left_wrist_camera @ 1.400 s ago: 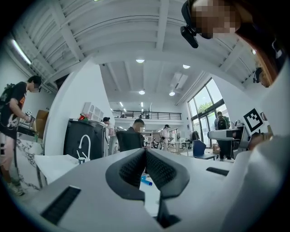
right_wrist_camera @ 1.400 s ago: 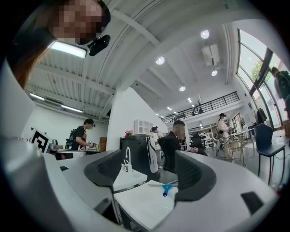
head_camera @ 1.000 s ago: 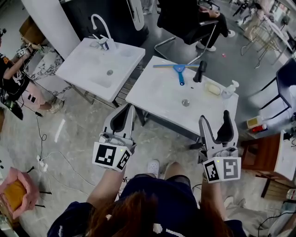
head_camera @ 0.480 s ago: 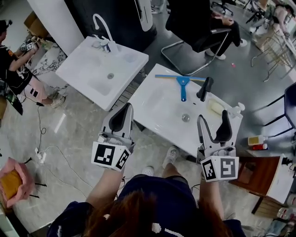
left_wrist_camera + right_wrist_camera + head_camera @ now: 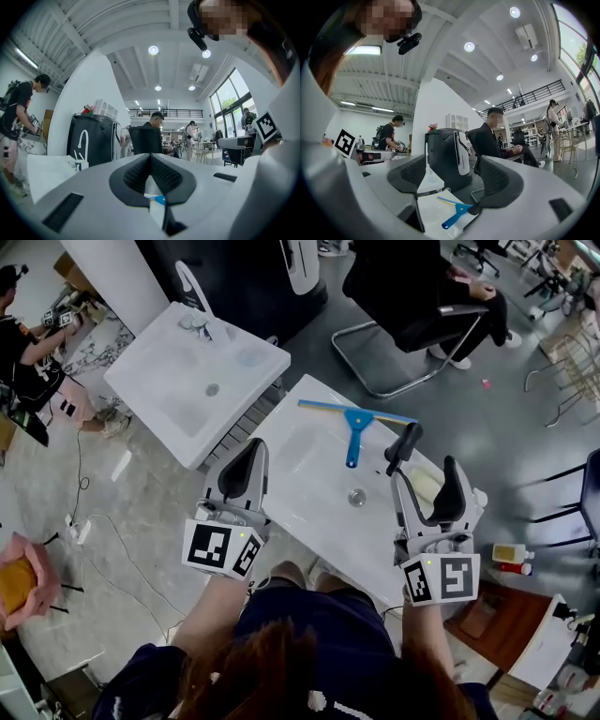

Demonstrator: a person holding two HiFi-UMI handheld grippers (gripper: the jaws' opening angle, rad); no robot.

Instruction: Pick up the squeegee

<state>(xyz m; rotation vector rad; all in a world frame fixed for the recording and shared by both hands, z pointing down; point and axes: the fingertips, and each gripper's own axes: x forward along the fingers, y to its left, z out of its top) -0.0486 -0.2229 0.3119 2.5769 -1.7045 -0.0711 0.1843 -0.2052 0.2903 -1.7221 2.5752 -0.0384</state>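
left gripper (image 5: pixel 249 457) jaws pressed together, empty | right gripper (image 5: pixel 424 474) jaws apart, empty | blue squeegee (image 5: pixel 354 425) flat on white sink top (image 5: pixel 305 488), far side, 11 o'clock of right gripper, not touching

We see the squeegee (image 5: pixel 355 423), blue and T-shaped, lying flat and untouched on the white basin top (image 5: pixel 300 465), near its far edge. Its long thin blade runs from 9 to 3 o'clock, and its handle points to 6 o'clock, toward us.
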